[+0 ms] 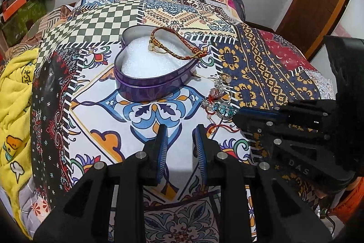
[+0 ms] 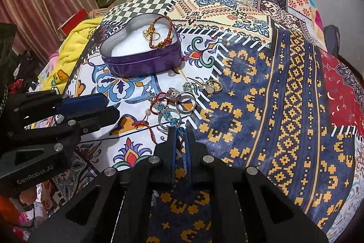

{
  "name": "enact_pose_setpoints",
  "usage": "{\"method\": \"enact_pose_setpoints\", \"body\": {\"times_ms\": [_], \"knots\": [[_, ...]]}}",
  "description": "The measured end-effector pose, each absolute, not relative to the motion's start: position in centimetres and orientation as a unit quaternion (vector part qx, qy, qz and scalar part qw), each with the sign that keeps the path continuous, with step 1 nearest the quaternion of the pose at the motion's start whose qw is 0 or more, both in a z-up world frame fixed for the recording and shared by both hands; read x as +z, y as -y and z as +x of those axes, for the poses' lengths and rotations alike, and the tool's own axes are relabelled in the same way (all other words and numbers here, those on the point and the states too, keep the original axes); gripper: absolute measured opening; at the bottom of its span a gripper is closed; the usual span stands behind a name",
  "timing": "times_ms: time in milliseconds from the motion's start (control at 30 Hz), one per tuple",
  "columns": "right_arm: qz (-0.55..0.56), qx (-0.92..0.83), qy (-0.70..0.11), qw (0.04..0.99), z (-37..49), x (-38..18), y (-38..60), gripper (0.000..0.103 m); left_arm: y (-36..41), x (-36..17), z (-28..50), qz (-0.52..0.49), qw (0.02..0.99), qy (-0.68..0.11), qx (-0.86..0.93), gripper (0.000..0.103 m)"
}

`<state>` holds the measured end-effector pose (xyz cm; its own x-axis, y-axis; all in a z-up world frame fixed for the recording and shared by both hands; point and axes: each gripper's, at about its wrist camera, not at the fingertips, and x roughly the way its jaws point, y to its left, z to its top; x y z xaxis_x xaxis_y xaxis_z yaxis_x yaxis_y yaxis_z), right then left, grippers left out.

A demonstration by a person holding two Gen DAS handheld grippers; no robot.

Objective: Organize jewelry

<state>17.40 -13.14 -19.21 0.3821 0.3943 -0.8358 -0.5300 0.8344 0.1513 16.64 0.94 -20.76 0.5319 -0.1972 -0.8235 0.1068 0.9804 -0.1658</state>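
A purple heart-shaped tin holding a red-and-gold braided bracelet is seen at 11 o'clock on the patchwork bedspread; the right gripper is pinched on a blue-beaded earring, the left gripper spread apart

I see a glossy purple metal heart tin with grainy white padding; on the matt printed cloth beside the tin lie shiny metal rings
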Motion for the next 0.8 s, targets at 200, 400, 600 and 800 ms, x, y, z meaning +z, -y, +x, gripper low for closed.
{"method": "enact_pose_setpoints", "body": {"times_ms": [200, 400, 600, 800], "knots": [[-0.045, 0.270, -0.468, 0.840, 17.5, -18.0, 14.2, 0.004, -0.6, -20.7, 17.0, -0.054, 0.870, -0.480, -0.098, 0.024], [-0.039, 0.257, -0.448, 0.855, 17.6, -16.5, 15.5, 0.004, 0.3, -20.7, 17.6, -0.043, 0.869, -0.481, -0.108, 0.024], [-0.057, 0.257, -0.449, 0.854, 17.7, -15.9, 16.1, 0.004, 1.2, -20.7, 18.3, -0.035, 0.869, -0.480, -0.115, 0.024], [-0.051, 0.253, -0.475, 0.841, 17.9, -16.9, 16.5, 0.010, 1.8, -21.3, 19.8, -0.019, 0.869, -0.481, -0.117, 0.024]]}}
